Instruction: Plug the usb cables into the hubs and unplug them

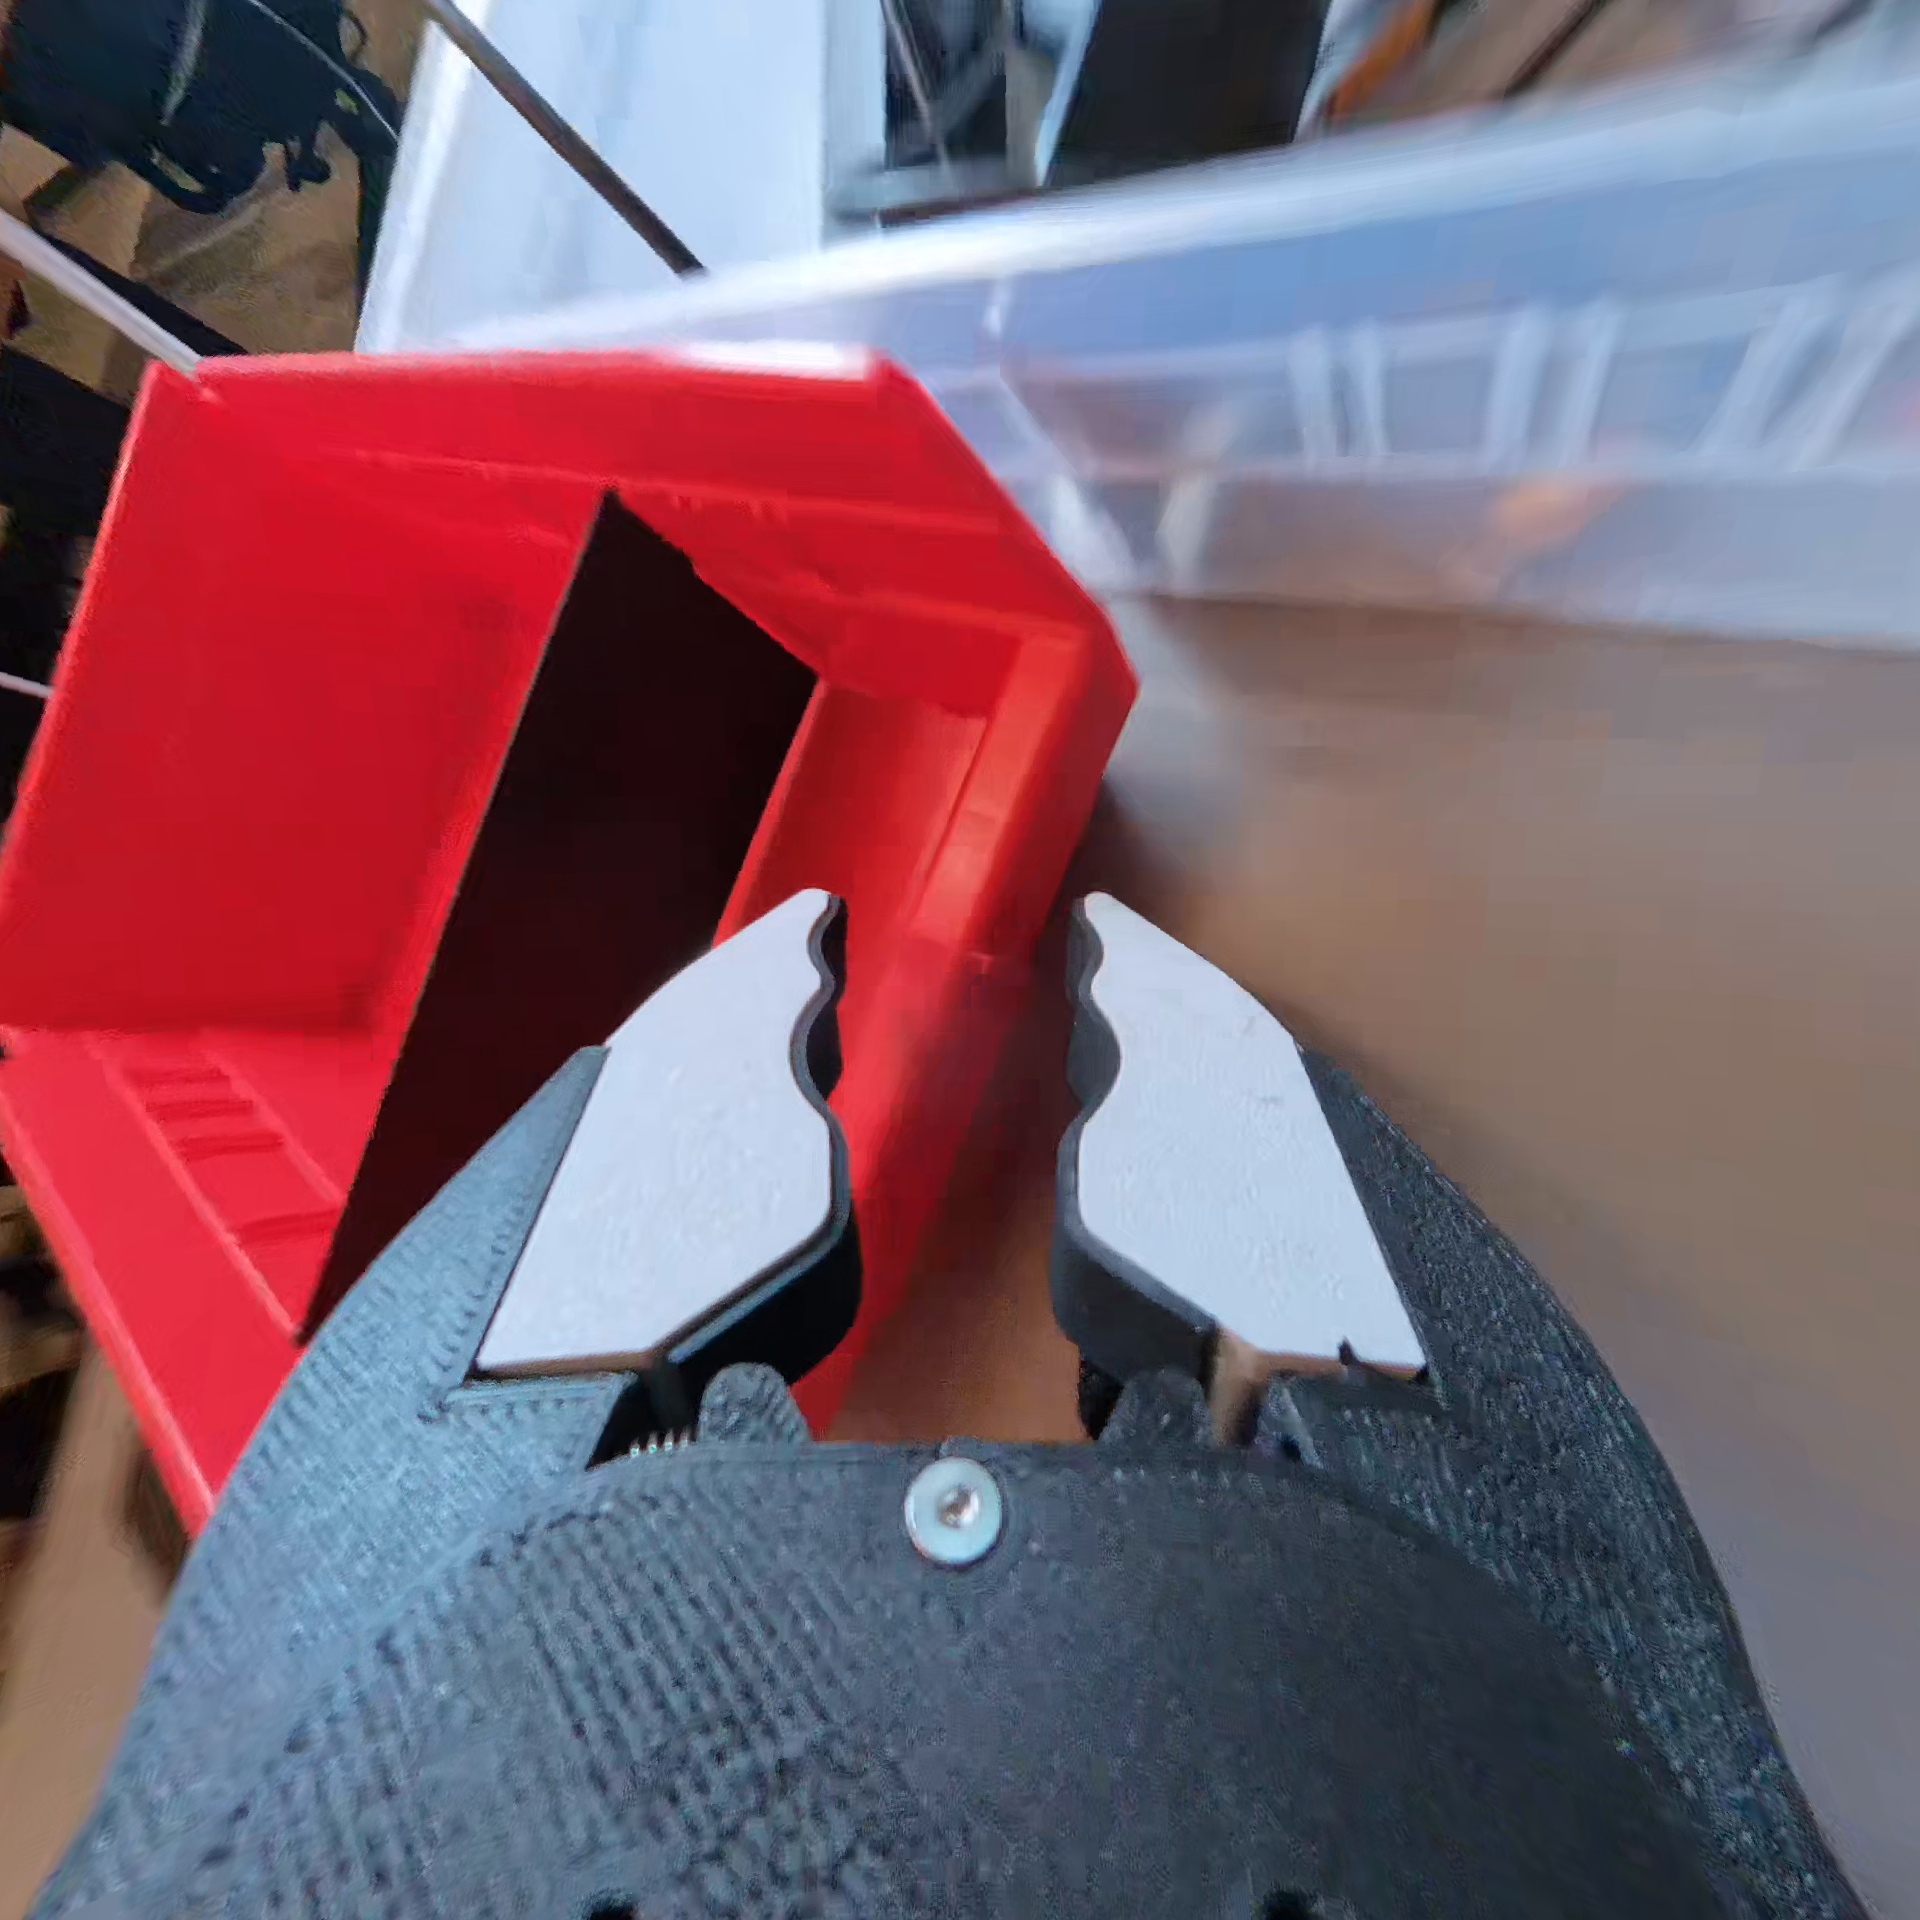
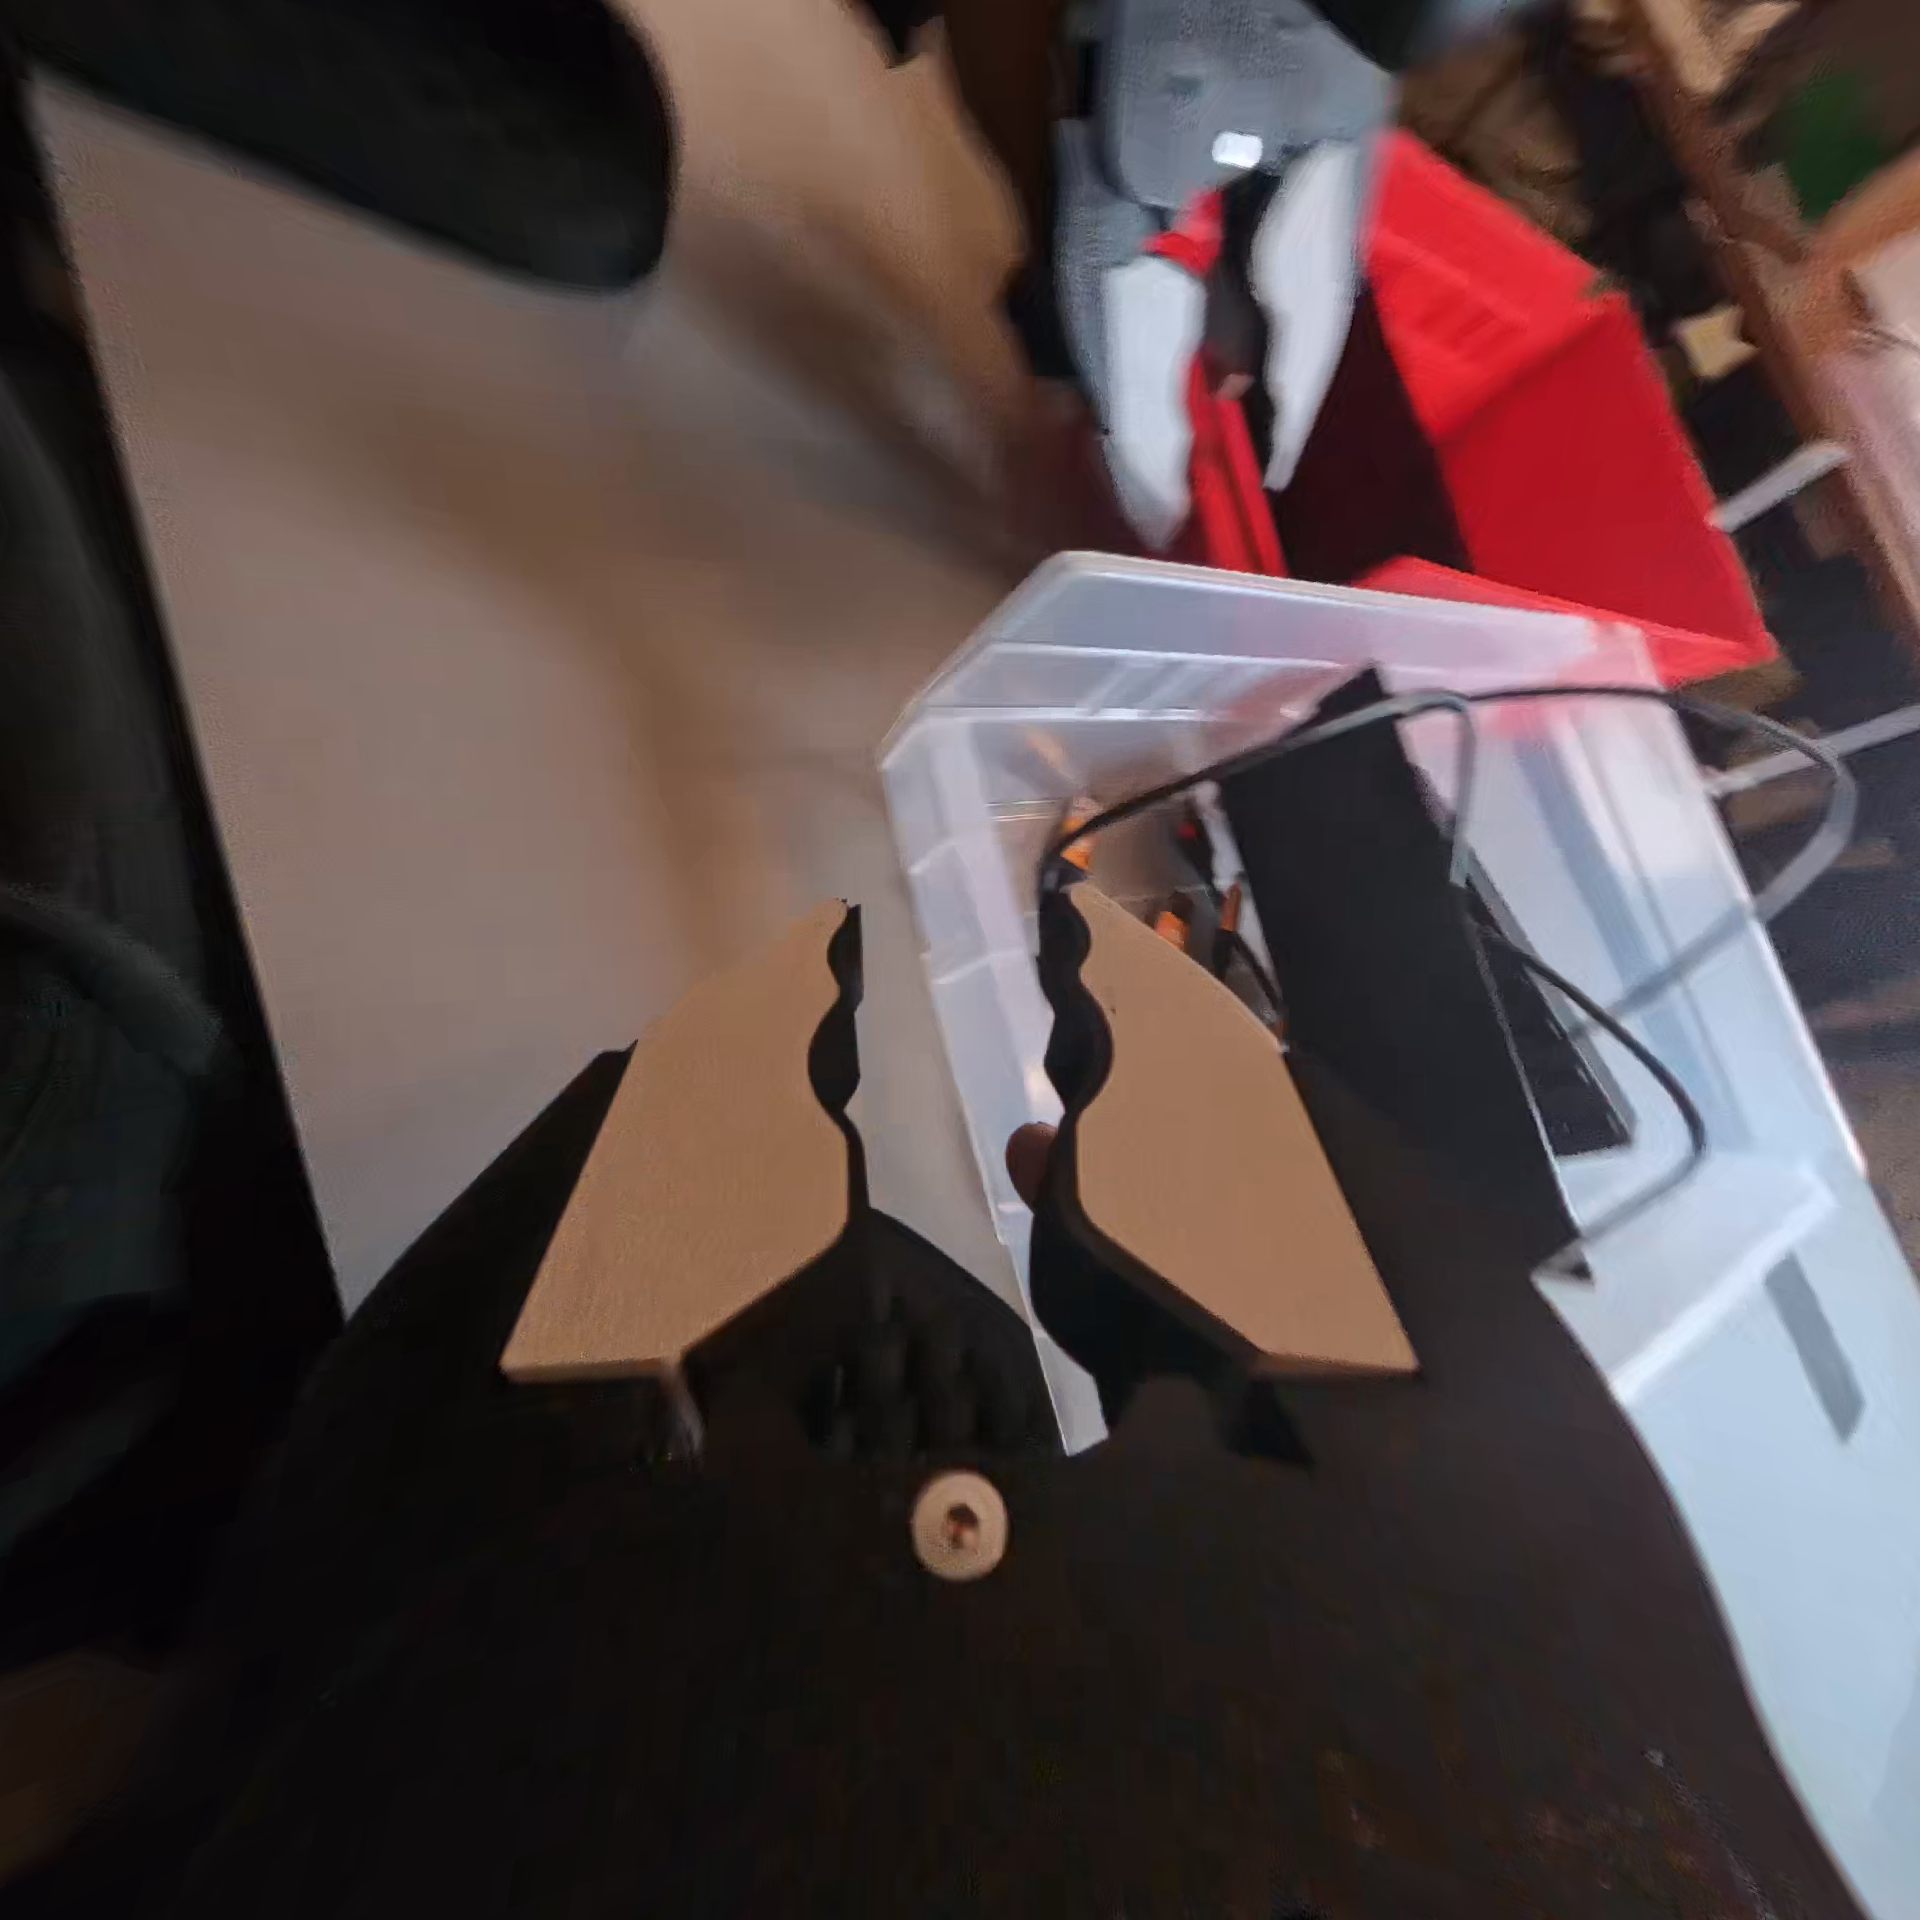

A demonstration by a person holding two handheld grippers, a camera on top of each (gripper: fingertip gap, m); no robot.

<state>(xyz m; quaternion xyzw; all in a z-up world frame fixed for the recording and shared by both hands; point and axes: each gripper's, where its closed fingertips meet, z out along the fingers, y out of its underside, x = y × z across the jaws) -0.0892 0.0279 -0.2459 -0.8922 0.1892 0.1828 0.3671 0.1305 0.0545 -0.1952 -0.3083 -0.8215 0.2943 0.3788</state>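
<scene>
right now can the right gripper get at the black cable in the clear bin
Probably yes. The right gripper is open at the clear bin's near corner, one finger outside the wall and one inside. The black cable loops just past the inner fingertip, with nothing covering it.

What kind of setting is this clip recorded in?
Probably a workshop or lab bench, though blur limits certainty: a brown tabletop holds a red bin and a clear bin of black cables, with cluttered gear behind.
</scene>
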